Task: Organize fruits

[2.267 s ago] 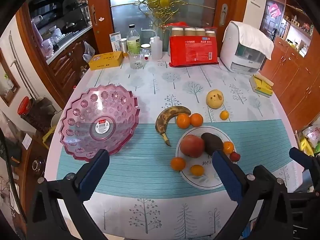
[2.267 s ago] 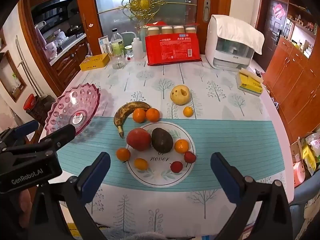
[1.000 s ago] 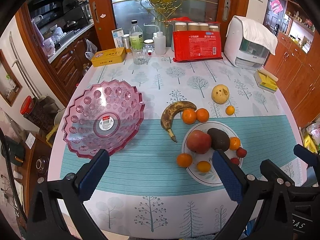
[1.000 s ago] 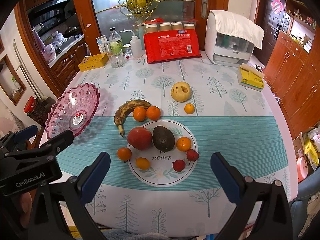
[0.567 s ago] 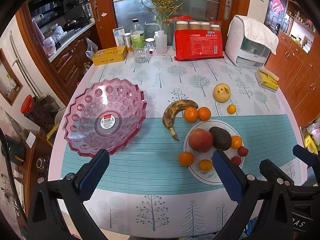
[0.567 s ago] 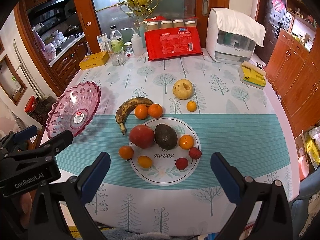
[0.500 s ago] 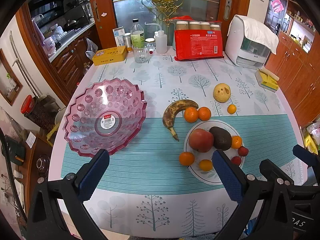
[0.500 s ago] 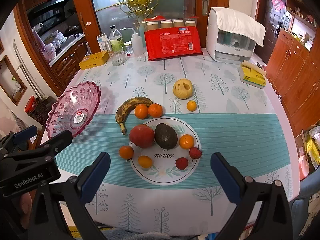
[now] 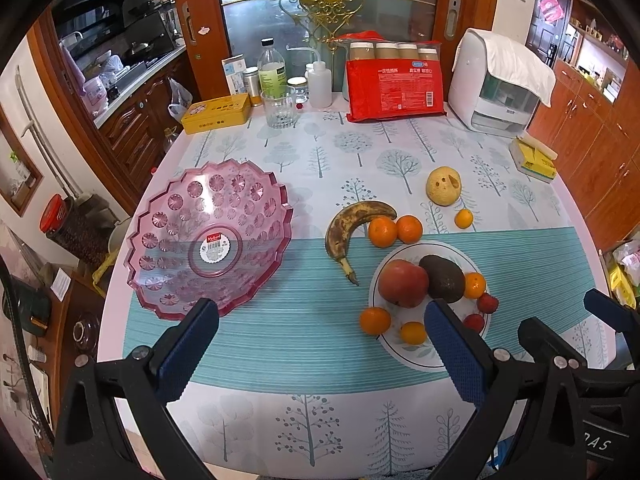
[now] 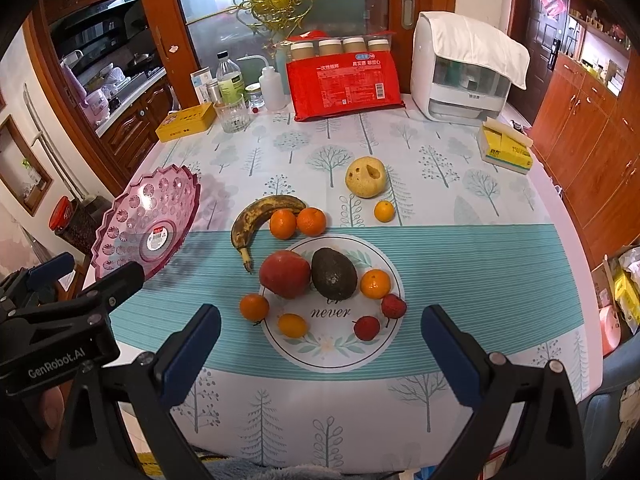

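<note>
Fruits crowd a white round plate [image 10: 372,344]; the brown-spotted curved banana [image 10: 256,216] points its stem toward the camera. Left gripper [image 9: 320,348] and right gripper [image 10: 320,344] gape wide, empty, bases cropped.

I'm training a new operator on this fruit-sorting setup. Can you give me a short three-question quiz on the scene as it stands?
1. True or false: the pink bowl already holds fruit.
2. Which lies off the white plate? A) avocado B) banana C) red apple
3. What state are the left gripper and right gripper in?

Key: 1. False, it is empty. 2. B. 3. Both open, holding nothing.
</note>
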`<state>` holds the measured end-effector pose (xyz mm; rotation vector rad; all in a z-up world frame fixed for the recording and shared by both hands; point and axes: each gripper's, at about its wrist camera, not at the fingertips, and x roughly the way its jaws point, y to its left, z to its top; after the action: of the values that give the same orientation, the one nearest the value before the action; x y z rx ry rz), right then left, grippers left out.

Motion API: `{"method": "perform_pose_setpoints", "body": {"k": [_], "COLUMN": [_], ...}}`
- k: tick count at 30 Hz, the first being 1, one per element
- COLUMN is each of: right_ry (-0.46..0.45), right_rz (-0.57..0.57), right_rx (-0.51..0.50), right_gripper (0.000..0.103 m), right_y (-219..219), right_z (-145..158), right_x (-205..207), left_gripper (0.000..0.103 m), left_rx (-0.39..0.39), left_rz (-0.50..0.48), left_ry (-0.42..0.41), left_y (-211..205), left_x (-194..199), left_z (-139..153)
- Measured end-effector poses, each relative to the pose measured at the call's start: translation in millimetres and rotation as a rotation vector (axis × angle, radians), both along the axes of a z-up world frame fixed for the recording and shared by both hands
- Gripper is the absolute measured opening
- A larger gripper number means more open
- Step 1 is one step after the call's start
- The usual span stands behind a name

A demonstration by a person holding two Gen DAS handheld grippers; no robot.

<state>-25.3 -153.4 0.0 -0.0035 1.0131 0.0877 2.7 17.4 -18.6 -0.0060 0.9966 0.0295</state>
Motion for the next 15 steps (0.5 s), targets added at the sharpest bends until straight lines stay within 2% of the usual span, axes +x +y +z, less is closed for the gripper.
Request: {"method": "perform_pose_setpoints", "body": {"k": [15], "right_ry": [0.015], "right_rz": [-0.011], "right_rx": [0.014], "right_gripper": [0.101], "right_y": [6], "right_z": [-7], "right_x": [3], "left_gripper": [0.102], "left_rx": [0.007], "left_rz": [-0.008], "left_ry": [0.003], "left_y": [-2], "left_x": [15], "left_z": [3]}}
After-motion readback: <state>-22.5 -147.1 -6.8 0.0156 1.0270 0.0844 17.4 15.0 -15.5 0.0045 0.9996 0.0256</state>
